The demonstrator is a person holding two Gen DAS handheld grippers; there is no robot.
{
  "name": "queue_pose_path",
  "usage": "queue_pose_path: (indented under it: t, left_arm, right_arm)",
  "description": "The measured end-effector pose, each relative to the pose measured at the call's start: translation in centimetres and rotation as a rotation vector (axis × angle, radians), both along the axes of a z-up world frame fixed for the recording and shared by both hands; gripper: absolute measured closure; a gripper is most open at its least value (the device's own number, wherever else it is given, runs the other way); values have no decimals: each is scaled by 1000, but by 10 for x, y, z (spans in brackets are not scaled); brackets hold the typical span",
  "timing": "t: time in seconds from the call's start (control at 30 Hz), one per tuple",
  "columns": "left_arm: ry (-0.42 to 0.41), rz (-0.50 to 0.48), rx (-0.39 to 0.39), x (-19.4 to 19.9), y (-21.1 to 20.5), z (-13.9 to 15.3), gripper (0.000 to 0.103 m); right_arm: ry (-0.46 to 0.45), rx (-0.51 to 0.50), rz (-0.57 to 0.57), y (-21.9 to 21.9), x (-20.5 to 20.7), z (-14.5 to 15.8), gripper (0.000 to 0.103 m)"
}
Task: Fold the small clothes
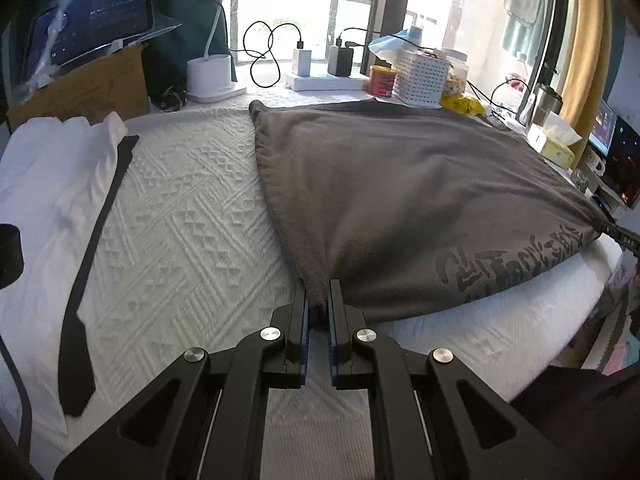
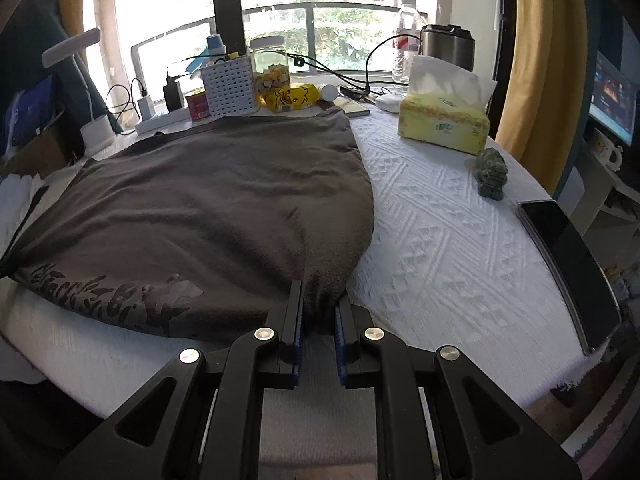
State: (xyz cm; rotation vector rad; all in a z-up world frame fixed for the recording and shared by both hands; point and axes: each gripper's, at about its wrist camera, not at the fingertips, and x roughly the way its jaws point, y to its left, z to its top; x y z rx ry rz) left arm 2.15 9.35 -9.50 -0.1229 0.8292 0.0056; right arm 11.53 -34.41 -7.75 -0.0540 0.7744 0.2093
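Note:
A dark grey garment (image 1: 420,200) with black printed lettering near its front edge lies spread over the white textured cloth of the table. My left gripper (image 1: 319,292) is shut on the garment's near left corner, which bunches between the blue pads. In the right wrist view the same grey garment (image 2: 208,208) fills the left half, and my right gripper (image 2: 319,292) is shut on its near right corner, a thicker wad of fabric. The front hem hangs taut between the two grips, lifted slightly off the table. The right gripper's tip (image 1: 624,236) shows at the right edge of the left wrist view.
A white folded shirt (image 1: 52,184) with a black tie (image 1: 92,264) lies at the left. Along the back stand a lamp base (image 1: 210,76), chargers, a white basket (image 2: 230,86), a jar and a tissue box (image 2: 444,124). A small green figure (image 2: 492,176) and a dark tablet (image 2: 572,268) sit right.

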Motion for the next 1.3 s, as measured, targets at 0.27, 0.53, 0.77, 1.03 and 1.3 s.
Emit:
queue_pose_path:
  t: [0.27, 0.53, 0.77, 1.03, 1.3]
  left_arm:
    - [2, -7, -16, -19, -8, -4, 97]
    - [23, -16, -24, -32, -15, -6, 97]
    - [55, -13, -34, -34, -16, -13, 96]
    - [68, -9, -23, -38, -12, -12, 90]
    - [-11, 93, 18, -30, 0, 6, 58]
  right_arm:
    - [-6, -37, -9, -4, -15, -2, 89]
    - [1, -43, -20, -11, -26, -6, 89]
    - [7, -33, -37, -13, -31, -16, 89]
    - [23, 9, -50, -20, -29, -19, 85]
    - [38, 17, -71, -20, -24, -18, 72]
